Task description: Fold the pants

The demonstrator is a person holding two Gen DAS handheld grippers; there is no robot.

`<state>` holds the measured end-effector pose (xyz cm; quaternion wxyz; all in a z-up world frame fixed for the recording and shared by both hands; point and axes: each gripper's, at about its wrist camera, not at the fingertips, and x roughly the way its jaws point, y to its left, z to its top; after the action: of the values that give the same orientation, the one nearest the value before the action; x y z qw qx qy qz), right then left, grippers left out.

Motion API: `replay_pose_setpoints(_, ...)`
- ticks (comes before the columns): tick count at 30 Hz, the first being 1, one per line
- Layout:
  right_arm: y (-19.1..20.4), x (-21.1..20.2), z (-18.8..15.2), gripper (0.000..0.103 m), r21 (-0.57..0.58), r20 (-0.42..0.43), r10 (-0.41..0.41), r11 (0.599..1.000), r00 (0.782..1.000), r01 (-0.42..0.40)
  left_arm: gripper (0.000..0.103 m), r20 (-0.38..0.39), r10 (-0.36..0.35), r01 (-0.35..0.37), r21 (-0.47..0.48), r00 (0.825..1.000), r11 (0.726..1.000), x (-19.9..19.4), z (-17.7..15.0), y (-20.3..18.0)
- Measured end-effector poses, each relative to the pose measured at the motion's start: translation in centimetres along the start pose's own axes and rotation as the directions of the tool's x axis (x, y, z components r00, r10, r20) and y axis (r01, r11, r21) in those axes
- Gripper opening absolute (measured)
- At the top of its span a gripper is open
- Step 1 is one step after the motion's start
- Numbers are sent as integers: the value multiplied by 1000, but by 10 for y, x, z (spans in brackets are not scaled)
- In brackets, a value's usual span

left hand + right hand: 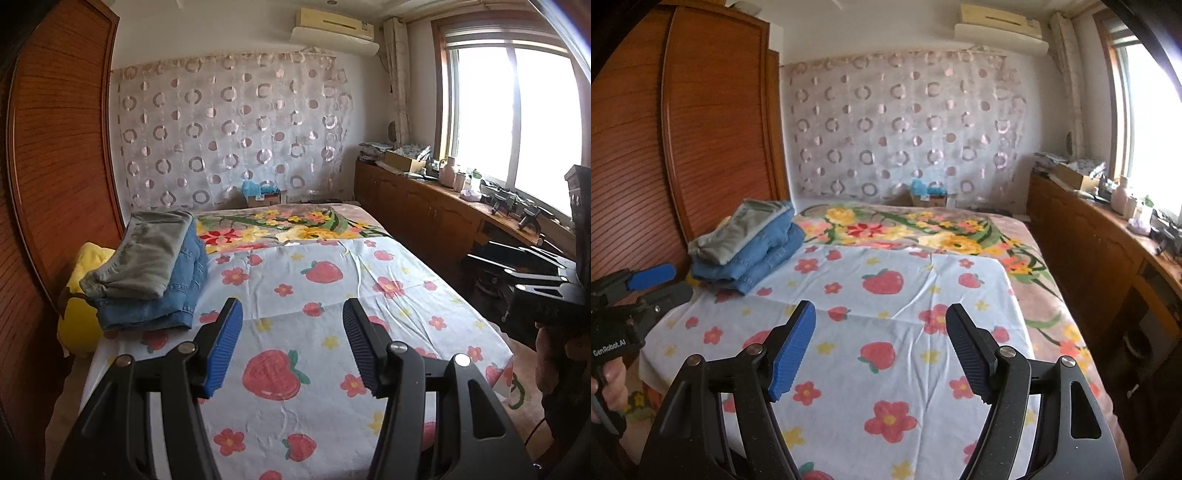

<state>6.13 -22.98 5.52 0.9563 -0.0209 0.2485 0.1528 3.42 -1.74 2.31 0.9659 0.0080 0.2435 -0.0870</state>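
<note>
Bedroom first: wooden wardrobe (55, 155) along the left, a circle-patterned curtain (232, 129) on the far wall, bright window (513, 114) on the right; filling the middle is the bed (1056, 306), its near part covered by a strawberry sheet (325, 332), with a floral blanket (295, 225) at the far end. At the bed's left edge, about midway along, lies a stack of pants; grey-green pants (147, 254) rest folded on top of blue jeans (177, 295), and a yellow cushion (79, 295) sits just beside them at the edge. My left gripper (291, 347) hovers above the sheet, jaws spread wide with nothing between them; my right gripper (881, 347) does the same, jaws parted and empty. Both pairs look folded already, so I judge this to be either the end of a fold or the pause before fetching another pair; no unfolded pants show anywhere on the bed. If more work remains, the next move calls for bringing a fresh pair onto the sheet's open middle and flattening it.
</note>
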Motion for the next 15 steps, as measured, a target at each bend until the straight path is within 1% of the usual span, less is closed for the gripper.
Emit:
replay_pose_setpoints(10,-4,-20,12,75,24,46,-13,1000,999,11,57,19,45,-45,-16,999,999,-12,21,5)
replay_pose_setpoints(15,-4,-35,19,79,33,86,-32,999,996,29,57,36,66,-65,-33,997,997,-22,26,12)
